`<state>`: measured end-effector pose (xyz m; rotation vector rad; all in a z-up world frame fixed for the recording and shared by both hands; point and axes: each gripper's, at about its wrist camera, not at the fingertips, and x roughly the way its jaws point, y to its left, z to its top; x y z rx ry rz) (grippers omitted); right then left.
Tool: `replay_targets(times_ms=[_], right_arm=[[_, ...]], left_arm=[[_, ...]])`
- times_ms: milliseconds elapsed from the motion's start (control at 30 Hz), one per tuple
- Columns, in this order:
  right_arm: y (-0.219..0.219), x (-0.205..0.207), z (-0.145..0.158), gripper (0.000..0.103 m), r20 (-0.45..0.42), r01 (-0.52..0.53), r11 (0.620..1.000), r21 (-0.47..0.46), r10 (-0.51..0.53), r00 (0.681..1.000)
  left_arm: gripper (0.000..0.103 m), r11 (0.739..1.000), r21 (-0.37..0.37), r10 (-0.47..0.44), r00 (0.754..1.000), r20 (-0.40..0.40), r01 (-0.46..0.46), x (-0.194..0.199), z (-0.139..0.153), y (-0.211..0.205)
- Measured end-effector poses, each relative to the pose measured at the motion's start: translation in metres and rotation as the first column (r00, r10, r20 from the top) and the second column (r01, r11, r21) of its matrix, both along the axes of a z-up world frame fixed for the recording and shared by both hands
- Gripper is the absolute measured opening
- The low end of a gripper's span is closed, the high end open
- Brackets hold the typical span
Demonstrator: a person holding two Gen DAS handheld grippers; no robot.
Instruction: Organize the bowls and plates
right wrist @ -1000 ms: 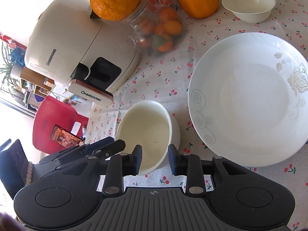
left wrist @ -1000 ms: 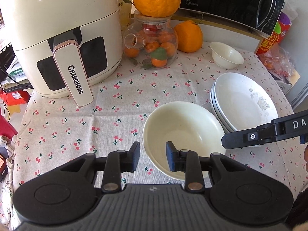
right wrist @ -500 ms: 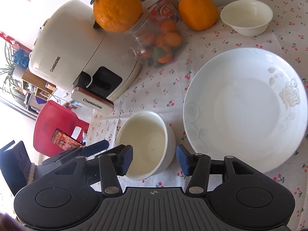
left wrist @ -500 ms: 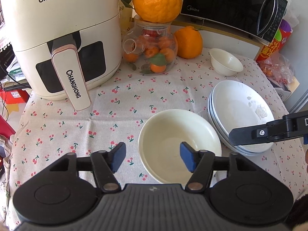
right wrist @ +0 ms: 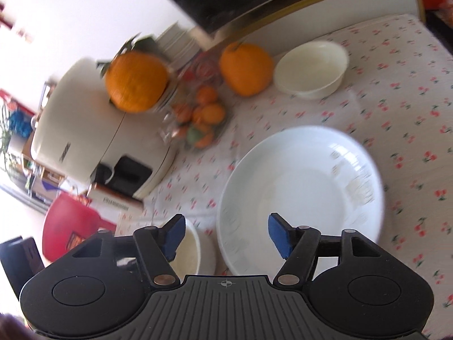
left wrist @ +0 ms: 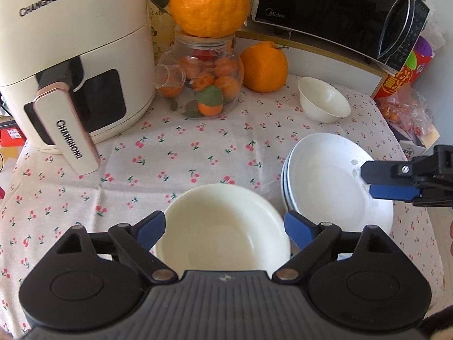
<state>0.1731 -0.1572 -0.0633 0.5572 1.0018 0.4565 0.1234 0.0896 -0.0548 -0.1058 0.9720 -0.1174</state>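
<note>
Your cream round bowl (left wrist: 223,232) sits upright, mouth up, on the cherry-print table (left wrist: 170,153) beside stacked white plates (left wrist: 334,181). Both jaws just opened wide: left hand-held gripper (left wrist: 225,228) straddles the bowl untouched, right hand-held gripper (right wrist: 225,235) holds nothing.

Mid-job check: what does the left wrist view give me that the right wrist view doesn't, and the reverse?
Left wrist only: the microwave clearly, the snack packets at the table's right edge, the plates as a stack, and the right hand-held gripper open over it.

Right wrist only, blurred: a red chair beside the table.

Both: air fryer, fruit jar, two large oranges, small bowl, near bowl. The left hand-held gripper has just been opening, clear of that bowl.
</note>
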Motion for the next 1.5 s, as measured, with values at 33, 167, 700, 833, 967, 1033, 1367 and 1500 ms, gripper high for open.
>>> replay_targets(times_ms=[33,167,700,833,967,1033,1367,1500], right_arm=[[-0.005,0.002,0.000,0.067,0.004,0.012,1.000,-0.002,-0.012,1.000],[-0.026,0.012,-0.002,0.073,0.011,0.068,0.998,-0.009,-0.068,0.998],[-0.093,0.067,-0.032,0.077,-0.076,0.294,0.953,0.073,-0.288,0.955],[-0.100,0.082,-0.046,0.077,-0.109,0.333,0.938,0.099,-0.323,0.940],[-0.104,0.094,-0.056,0.077,-0.127,0.359,0.924,0.132,-0.343,0.931],[-0.104,0.099,-0.060,0.077,-0.126,0.368,0.919,0.144,-0.352,0.927],[-0.103,0.117,-0.081,0.071,-0.070,0.399,0.901,0.171,-0.393,0.917],[-0.103,0.118,-0.084,0.057,-0.037,0.386,0.900,0.201,-0.387,0.921]], left_arm=[[0.092,1.000,-0.001,0.003,1.000,-0.001,-0.003,0.002,0.000,-0.002],[0.094,1.000,0.000,0.008,1.000,0.001,-0.008,0.012,0.002,-0.010],[0.099,0.999,-0.027,0.031,0.999,0.033,-0.030,0.086,0.007,-0.060],[0.100,0.999,-0.028,0.028,0.999,0.046,-0.027,0.106,0.007,-0.075],[0.100,1.000,-0.006,0.009,0.998,0.061,-0.009,0.123,0.003,-0.091],[0.100,1.000,0.001,-0.002,0.997,0.075,0.001,0.130,-0.001,-0.098],[0.080,0.998,-0.060,-0.029,0.991,0.134,0.037,0.169,-0.019,-0.115],[0.059,0.993,-0.101,-0.039,0.990,0.138,0.054,0.181,-0.027,-0.123]])
